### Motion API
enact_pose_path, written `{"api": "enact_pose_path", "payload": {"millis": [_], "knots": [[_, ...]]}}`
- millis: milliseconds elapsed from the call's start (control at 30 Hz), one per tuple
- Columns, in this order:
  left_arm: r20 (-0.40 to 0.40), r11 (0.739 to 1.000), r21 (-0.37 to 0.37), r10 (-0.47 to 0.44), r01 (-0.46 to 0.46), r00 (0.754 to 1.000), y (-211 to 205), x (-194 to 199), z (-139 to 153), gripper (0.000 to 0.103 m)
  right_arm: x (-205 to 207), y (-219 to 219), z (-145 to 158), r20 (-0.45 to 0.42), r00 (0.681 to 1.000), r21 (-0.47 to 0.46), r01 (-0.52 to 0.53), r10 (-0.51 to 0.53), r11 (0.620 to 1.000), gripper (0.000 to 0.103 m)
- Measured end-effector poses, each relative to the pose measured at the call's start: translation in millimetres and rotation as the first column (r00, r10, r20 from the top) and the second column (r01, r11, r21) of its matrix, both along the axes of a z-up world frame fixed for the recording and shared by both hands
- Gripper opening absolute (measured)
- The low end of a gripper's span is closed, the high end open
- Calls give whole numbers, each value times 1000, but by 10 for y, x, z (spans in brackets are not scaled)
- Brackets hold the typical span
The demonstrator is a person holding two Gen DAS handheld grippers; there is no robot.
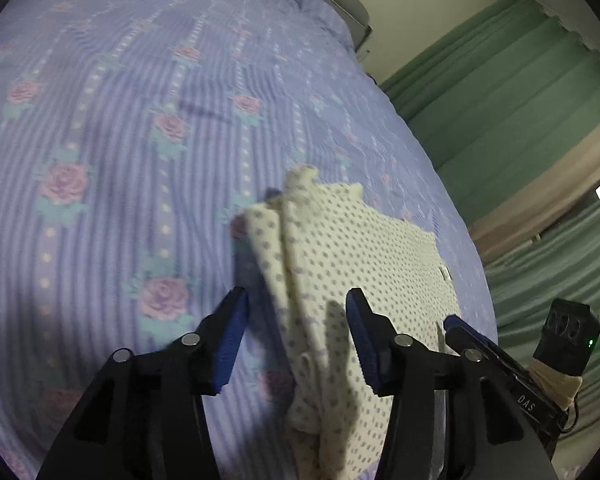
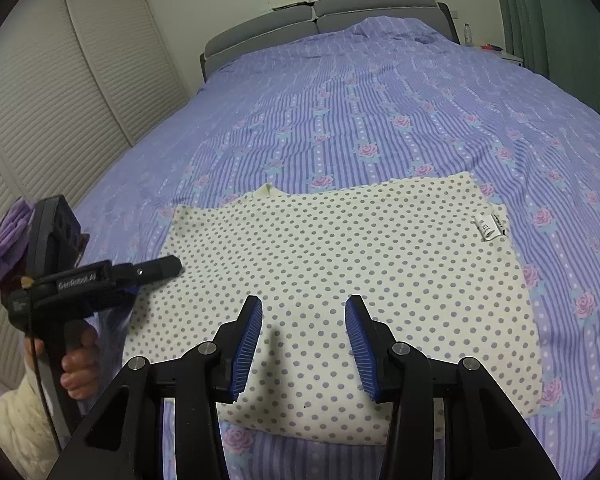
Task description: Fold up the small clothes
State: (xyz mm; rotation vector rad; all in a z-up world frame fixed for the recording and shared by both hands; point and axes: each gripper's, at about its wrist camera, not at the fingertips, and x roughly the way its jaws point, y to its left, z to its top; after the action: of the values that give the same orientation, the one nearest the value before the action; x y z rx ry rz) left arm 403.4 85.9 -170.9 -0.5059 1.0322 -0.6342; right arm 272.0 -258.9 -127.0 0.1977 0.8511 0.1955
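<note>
Your right claw point(image 2: 304, 344) fills the lower centre of the right wrist view. Its jaws are parted with nothing between them, poised over the near edge of the garment point(image 2: 340, 264).

Your left claw point(image 1: 296, 340) sits at the lower centre of the left wrist view. Its jaws are also parted. A raised ridge of the garment point(image 1: 320, 280) runs up between them, but the pads do not press it, so treat this claw as released.

The garment is a cream cloth with purple dots. It lies spread flat on the bed point(image 2: 380, 100), across the middle of the right wrist view, with its label point(image 2: 489, 227) at the right edge.

Expect the cloth to be light, soft and limp. It will sag and crease wherever it is unsupported, and it may drag on the bed cover. Take hold at an edge or corner, pinching both layers where it is doubled.

The headboard point(image 2: 320, 20) closes the upper centre.
</note>
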Motion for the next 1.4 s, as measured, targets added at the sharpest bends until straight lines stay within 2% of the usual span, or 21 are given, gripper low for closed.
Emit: {"api": "enact_pose_path", "payload": {"millis": [100,167,233,333,500,600,633,767,900,967,1200,1400], "knots": [[-7,999,-28,-31,30,1000,-103,40,-18,50,7,-10,4,2,1000,-4,3,-3,1000,44],[-17,997,-64,-47,46,999,-118,84,-25,46,13,-22,-1,0,1000,2,6,-6,1000,44],[-59,995,-94,-42,37,997,-85,126,-47,20,14,-34,-11,-2,1000,9,8,-8,1000,44],[-49,996,-87,-26,22,998,-19,74,21,12,17,-22,-12,-4,1000,14,4,-4,1000,42],[3,999,40,0,0,1000,-135,-19,382,10,59,46,7,7,999,6,-33,33,999,30],[-17,993,118,30,-28,999,-288,-8,593,10,128,111,-2,12,998,8,-67,67,998,21],[-13,993,114,27,-26,1000,-321,-9,662,10,164,131,-21,3,997,7,-73,73,997,15],[0,982,188,17,-17,1000,-522,-20,941,10,344,180,-158,-58,995,-5,-77,77,997,13],[-29,961,276,11,-2,1000,-770,25,1090,10,500,123,-295,-112,990,59,-78,84,995,12],[-35,953,304,13,-1,999,-847,53,1153,10,515,37,-249,-106,990,105,-82,93,991,12],[-70,953,300,-21,41,997,-1395,90,1321,10,307,-504,112,-6,1000,50,-26,27,998,12],[-131,964,261,-4,39,991,-1999,116,1119,10,121,-1054,142,37,999,-3,21,-20,1000,12]]}}
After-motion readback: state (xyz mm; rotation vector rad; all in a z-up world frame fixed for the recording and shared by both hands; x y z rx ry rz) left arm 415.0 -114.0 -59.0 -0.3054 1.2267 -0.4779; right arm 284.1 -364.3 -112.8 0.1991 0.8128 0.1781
